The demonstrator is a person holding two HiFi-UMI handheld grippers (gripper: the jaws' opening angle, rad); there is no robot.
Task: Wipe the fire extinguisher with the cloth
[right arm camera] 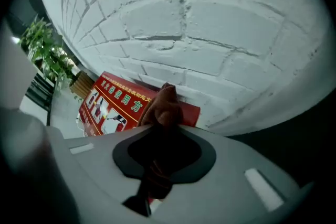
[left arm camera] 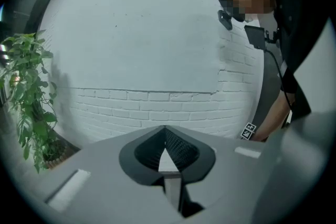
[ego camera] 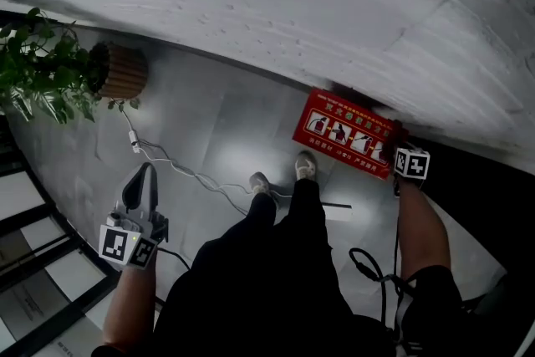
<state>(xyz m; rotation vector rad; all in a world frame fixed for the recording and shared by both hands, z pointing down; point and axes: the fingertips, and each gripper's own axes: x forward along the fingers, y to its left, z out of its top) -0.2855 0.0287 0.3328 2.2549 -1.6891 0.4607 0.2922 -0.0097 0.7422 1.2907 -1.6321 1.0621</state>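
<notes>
The right hand-held gripper (right arm camera: 164, 131) is clamped on a reddish-brown cloth (right arm camera: 167, 102), which bunches up past the jaw tips and trails out behind them. Judged step: the approach to the first wipe. Whether the cloth already touches anything cannot be told. Just beyond the cloth, a red fire extinguisher box (right arm camera: 113, 105) with white pictograms stands on the floor (ego camera: 209, 138) against the white brick wall (right arm camera: 210, 23). The extinguisher itself cannot be made out apart from this box. The next move calls for bringing the bunched cloth flat onto the red surface and holding a firm grip while stroking across it. In the head view the right forearm (ego camera: 422, 230) reaches steeply down, placing its hand-held gripper just beside the box's right end. The left hand-held gripper (left arm camera: 167, 150) is empty with its jaws together. It is held well to the left of the box and points toward the wall, tilted slightly down.
</notes>
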